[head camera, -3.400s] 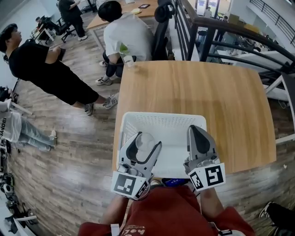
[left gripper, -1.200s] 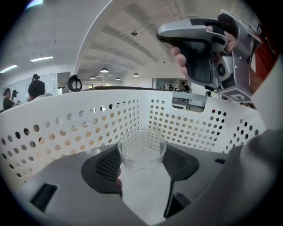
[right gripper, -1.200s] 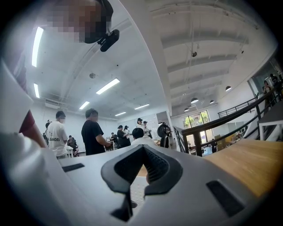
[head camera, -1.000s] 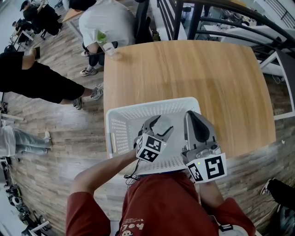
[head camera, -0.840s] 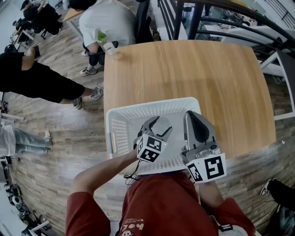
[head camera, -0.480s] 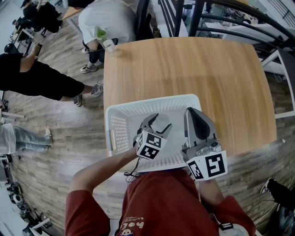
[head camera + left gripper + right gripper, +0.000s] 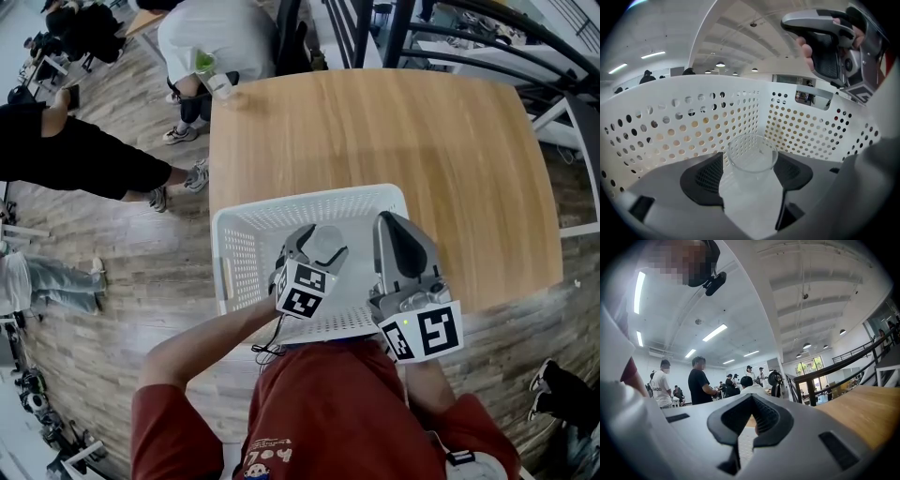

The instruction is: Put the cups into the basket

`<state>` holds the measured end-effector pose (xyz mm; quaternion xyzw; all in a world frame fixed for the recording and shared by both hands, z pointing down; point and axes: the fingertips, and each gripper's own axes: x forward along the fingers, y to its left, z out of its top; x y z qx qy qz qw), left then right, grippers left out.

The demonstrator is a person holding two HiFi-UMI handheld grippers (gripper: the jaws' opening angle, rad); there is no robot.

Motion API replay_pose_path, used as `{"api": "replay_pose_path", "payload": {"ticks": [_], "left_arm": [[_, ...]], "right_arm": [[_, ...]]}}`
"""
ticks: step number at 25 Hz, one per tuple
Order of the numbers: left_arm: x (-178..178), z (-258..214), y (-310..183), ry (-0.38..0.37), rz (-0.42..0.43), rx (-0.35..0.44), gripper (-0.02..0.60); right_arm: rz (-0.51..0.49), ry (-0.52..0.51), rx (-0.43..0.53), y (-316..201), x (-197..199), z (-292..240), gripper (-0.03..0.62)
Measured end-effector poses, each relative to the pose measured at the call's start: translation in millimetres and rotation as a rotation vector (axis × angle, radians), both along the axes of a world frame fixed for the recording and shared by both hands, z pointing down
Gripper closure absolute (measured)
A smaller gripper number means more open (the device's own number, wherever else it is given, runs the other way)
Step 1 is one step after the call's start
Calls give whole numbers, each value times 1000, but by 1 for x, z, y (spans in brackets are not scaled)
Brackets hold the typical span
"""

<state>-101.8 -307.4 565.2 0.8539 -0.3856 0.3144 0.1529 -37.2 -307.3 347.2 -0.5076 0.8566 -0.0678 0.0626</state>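
Note:
A white perforated basket (image 7: pixel 309 199) stands at the near edge of the wooden table (image 7: pixel 441 141). My left gripper (image 7: pixel 319 240) reaches down into it, and a clear plastic cup (image 7: pixel 326 247) stands upright between its jaws. In the left gripper view the cup (image 7: pixel 751 152) sits between the dark pads (image 7: pixel 705 176) against the basket wall (image 7: pixel 797 126). The jaws have just been opening, and a thin gap shows at the left pad. My right gripper (image 7: pixel 394 223) hovers over the basket's right side, shut and empty, and shows again in the right gripper view (image 7: pixel 752 401).
A second clear cup (image 7: pixel 223 89) with something green in it stands at the table's far left corner. Several people stand or sit on the wood floor to the left and behind. A dark railing (image 7: pixel 450 23) runs past the table's far right.
Since the earliest frame my left gripper has gone from the basket's near left corner to its middle with the cup. Over the last second it has barely shifted. The right gripper has stayed put.

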Motion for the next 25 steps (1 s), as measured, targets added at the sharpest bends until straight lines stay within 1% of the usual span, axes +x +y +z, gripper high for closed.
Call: {"api": "replay_pose_path", "payload": {"ticks": [4,13,17,20,25], "left_arm": [[0,-3,3,12,3,-9,245],[-1,-22,8,48,-2,6,241],[-3,-33,10,82,-18,11,241],[-2,-44,10,119,-32,38,241],[-3,-71,11,167,-45,130,241]], "right_arm": [[-5,-2,3,2,-1,1,589],[-8,1,10,1,-5,-3,589],[-7,5,13,2,-4,-4,589],[-5,9,17,2,-4,-4,589],[-9,17,21,3,-4,-6,589]]}}
